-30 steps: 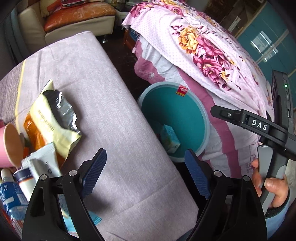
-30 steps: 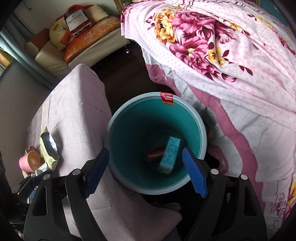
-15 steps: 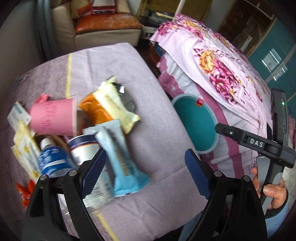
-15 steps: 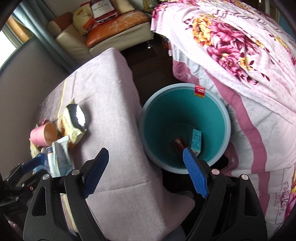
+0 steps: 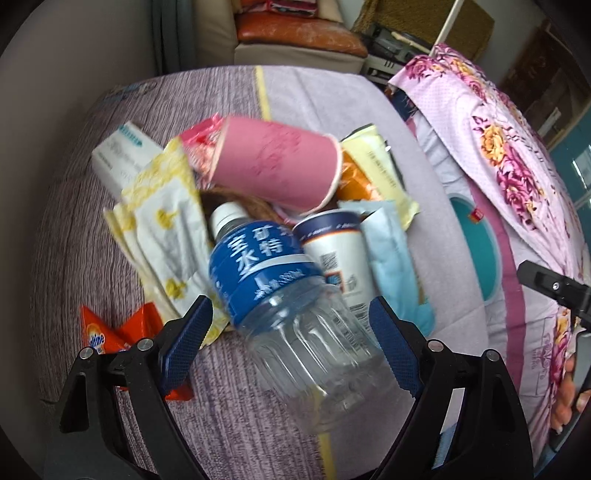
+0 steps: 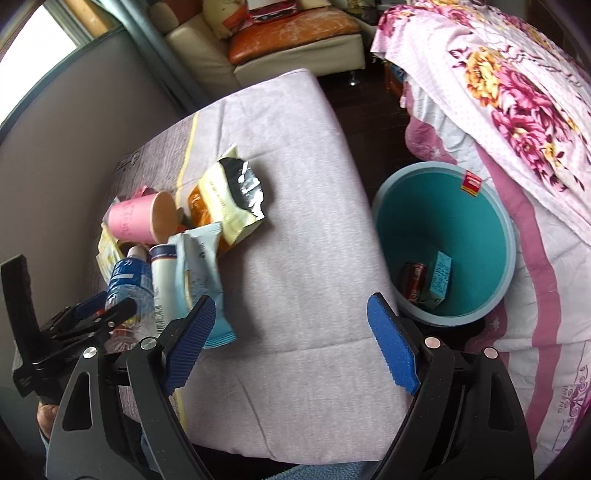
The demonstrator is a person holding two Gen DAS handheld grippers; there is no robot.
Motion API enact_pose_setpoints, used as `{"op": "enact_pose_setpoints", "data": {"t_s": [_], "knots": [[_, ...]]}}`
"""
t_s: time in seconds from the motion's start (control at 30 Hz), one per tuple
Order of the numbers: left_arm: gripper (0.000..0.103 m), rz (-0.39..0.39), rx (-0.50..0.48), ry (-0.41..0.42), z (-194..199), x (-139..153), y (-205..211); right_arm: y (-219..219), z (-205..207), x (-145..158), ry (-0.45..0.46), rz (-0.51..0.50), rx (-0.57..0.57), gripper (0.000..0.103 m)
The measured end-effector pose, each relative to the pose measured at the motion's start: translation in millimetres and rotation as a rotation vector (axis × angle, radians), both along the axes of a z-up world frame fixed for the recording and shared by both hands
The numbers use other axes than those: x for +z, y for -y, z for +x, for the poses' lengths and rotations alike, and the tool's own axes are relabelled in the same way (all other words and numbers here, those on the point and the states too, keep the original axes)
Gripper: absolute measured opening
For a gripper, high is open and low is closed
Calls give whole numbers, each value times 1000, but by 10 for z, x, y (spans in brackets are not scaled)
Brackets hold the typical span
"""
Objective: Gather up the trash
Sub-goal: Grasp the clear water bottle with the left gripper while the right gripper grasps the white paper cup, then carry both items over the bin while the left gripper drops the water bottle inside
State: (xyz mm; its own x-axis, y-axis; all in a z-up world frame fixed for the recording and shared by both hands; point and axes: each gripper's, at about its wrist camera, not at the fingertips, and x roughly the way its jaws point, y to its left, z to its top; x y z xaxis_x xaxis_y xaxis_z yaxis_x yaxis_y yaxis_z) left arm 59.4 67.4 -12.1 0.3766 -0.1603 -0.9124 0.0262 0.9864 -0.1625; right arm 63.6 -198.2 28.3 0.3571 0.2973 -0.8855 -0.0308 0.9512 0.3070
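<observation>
A pile of trash lies on the lilac-covered table [image 5: 332, 96]: a clear water bottle with a blue label [image 5: 295, 306], a pink paper cup [image 5: 277, 162] on its side, a white cup [image 5: 340, 254], and several wrappers. My left gripper [image 5: 291, 343] is open, its blue pads on either side of the bottle's lower body, apart from it. My right gripper [image 6: 291, 343] is open and empty over the table's near part. The teal bin [image 6: 450, 236] stands to its right, holding a can [image 6: 413, 278] and a small box [image 6: 439, 277].
A flowered pink bedspread [image 6: 517, 92] drapes beside the bin. A sofa with an orange cushion [image 6: 291, 33] stands at the back. An orange packet [image 5: 110, 336] lies left of the left gripper. The left gripper also shows in the right wrist view [image 6: 92, 317].
My left gripper has swung left from the bin to the trash pile and closed in around the bottle. My right gripper has drawn back from above the bin toward the table.
</observation>
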Motion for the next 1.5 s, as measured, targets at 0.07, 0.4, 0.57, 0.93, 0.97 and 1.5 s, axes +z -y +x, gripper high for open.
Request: {"op": "enact_pose_setpoints", "data": {"t_s": [0.07, 0.4, 0.57, 0.93, 0.97, 1.5], "knots": [[87, -3, 3, -7, -37, -51, -69, -110, 13, 4, -5, -2, 19, 80], [89, -100, -10, -23, -283, -223, -402, -847, 71, 48, 6, 15, 192, 72], [68, -123, -61, -10, -349, -240, -450, -1166, 186, -112, -53, 33, 249, 43], [66, -217, -97, -19, -318, -272, -671, -1464, 481, -573, -180, 30, 264, 49], [66, -228, -97, -24, -315, -284, -693, -1491, 503, -605, -185, 29, 267, 51], [66, -168, -62, -44, -264, -333, -624, -1649, 541, -676, -177, 71, 311, 47]]}}
